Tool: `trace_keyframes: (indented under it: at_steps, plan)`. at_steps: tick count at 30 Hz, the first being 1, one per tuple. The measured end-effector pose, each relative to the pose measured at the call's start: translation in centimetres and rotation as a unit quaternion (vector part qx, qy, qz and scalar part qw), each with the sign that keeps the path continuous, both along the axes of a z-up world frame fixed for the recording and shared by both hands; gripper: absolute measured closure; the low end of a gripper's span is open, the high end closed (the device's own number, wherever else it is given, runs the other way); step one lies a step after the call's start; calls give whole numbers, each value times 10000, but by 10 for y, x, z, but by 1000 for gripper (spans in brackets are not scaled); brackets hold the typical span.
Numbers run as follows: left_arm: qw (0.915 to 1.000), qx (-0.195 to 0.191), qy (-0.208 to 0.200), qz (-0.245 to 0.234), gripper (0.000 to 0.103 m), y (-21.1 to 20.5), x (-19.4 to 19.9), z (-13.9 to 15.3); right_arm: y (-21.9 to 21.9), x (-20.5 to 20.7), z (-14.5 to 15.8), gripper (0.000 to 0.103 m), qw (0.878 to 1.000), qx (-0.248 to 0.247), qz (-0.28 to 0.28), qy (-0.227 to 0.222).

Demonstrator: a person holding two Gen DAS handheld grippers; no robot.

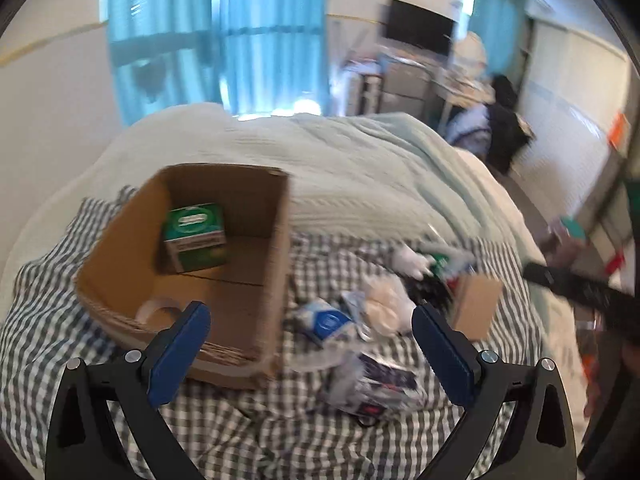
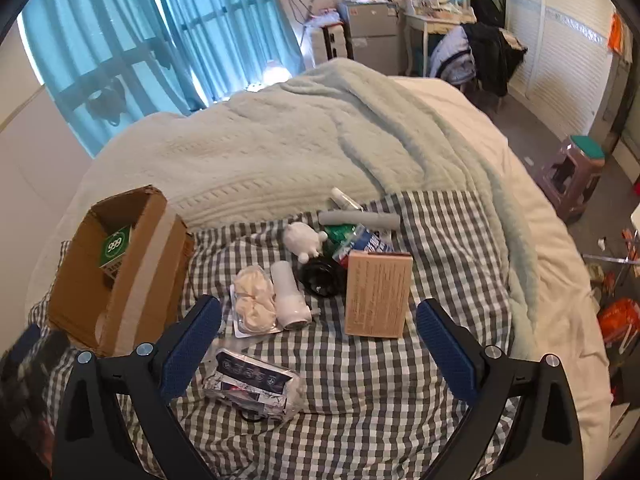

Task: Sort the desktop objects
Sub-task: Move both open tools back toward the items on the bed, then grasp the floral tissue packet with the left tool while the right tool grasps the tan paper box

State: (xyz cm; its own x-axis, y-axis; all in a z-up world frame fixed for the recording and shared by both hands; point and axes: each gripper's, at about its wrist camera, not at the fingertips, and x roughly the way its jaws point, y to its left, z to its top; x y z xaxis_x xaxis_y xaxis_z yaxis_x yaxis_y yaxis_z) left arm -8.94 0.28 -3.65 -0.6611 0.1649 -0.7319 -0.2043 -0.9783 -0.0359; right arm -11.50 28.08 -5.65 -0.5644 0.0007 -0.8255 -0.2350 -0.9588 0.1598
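- Checked cloth (image 2: 400,380) covered the near end of a bed, with a pale knitted blanket (image 2: 280,152) beyond it and blue curtains (image 2: 120,40) at the window behind.
- Left gripper (image 1: 311,346) hung above the cloth with its blue pads spread wide and nothing between them.
- Just ahead of it lay a blue-and-white packet (image 1: 326,320); the view was blurred there.
- Forward and to its left stood an open cardboard box (image 1: 256,208), with a green carton (image 1: 195,236) against the far wall and a tape roll (image 1: 158,312) at the near edge.
- Right gripper (image 2: 319,343) was likewise wide and empty.
- Below its left pad lay a silver foil pack (image 2: 252,384).
- Ahead sat a bag of cream cloth (image 2: 254,300), a white cylinder (image 2: 289,294), a black round object (image 2: 320,276) and a flat brown box (image 2: 378,294).
- Farther on lay a white plush toy (image 2: 304,238) and a grey tube (image 2: 360,218).
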Motion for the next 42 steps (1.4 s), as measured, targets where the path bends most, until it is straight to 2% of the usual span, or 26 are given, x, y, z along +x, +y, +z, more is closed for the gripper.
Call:
trace_keyframes:
  at_steps: [4, 8, 12, 17, 23, 27, 30, 35, 42]
  plan:
    - [9990, -229, -60, -372, 0, 26, 6, -27, 8, -2, -20, 5, 9998, 43, -43, -183]
    - [9983, -218, -256, -483, 0, 36, 9, -62, 12, -3, -42, 5, 9989, 309, -52, -357]
    - [9961, -447, -105, -751, 0, 50, 19, -89, 24, -4, -68, 5, 9978, 411, -214, -482]
    - [9935, -360, -222, -1055, 0, 64, 33, -123, 40, -9, -99, 5, 9967, 403, -469, -529]
    - [9927, -362, -348, -1097, 0, 72, 36, -159, 37, -24, -128, 3, 9967, 586, -328, -455]
    - [9923, -432, -360, -1106, 0, 74, 33, -175, 32, -35, -150, 2, 9963, 590, -287, -559]
    - [9919, -526, -460, -1066, 0, 75, 28, -186, 27, -46, -166, 2, 9939, 766, -235, -756]
    - [9923, -523, -660, -912, 0, 72, 16, -198, 38, -51, -178, 2, 9936, 504, -458, -896]
    - [9912, -141, -1028, -818, 0, 68, 7, -206, 47, -55, -176, 2, 9957, 461, -233, -771]
